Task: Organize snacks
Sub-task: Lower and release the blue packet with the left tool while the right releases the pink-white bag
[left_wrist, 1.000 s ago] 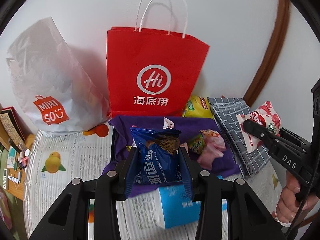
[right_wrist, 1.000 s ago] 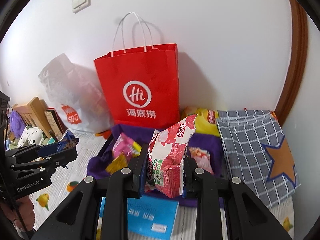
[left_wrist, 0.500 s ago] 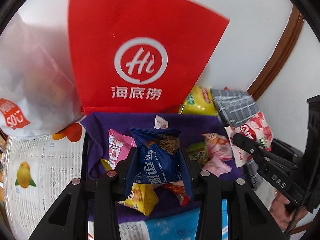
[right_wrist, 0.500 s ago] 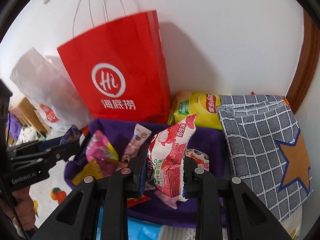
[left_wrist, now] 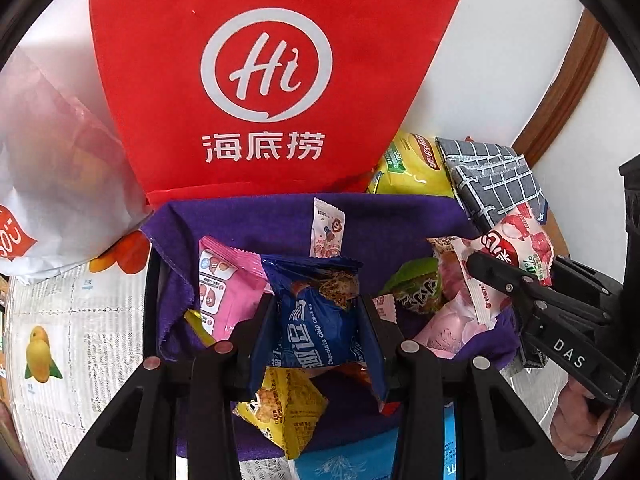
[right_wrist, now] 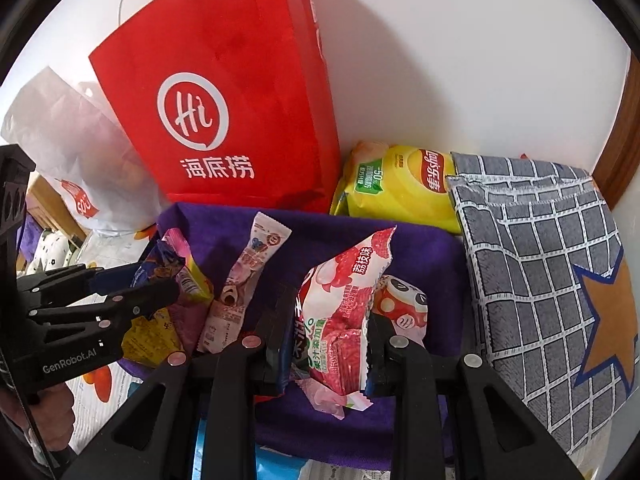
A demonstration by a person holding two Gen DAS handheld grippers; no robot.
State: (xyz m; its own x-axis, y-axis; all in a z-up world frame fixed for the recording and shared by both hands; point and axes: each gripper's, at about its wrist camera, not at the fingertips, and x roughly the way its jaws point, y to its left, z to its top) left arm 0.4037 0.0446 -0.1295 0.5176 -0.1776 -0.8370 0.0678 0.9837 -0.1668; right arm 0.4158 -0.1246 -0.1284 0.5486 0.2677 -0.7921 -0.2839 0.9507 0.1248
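My left gripper (left_wrist: 318, 320) is shut on a blue chocolate chip cookie packet (left_wrist: 316, 328), held above a purple cloth-lined basket (left_wrist: 384, 232) with several snack packets in it. My right gripper (right_wrist: 326, 340) is shut on a red and white lychee snack packet (right_wrist: 340, 312), also above the basket (right_wrist: 424, 256). The right gripper shows at the right of the left wrist view (left_wrist: 492, 276); the left gripper shows at the left of the right wrist view (right_wrist: 160, 284). A pink packet (left_wrist: 224, 284), a yellow packet (left_wrist: 288, 408) and a white stick packet (left_wrist: 327, 229) lie in the basket.
A red paper bag (left_wrist: 264, 80) stands against the wall behind the basket, with a white plastic bag (left_wrist: 52, 168) to its left. A yellow chip bag (right_wrist: 400, 188) and a grey checked cloth with a star (right_wrist: 552, 264) lie to the right. A blue box (left_wrist: 344, 460) is near the front.
Both grippers have moved forward and down toward the purple basket, each still holding its packet. The red bag and basket now fill more of both views.
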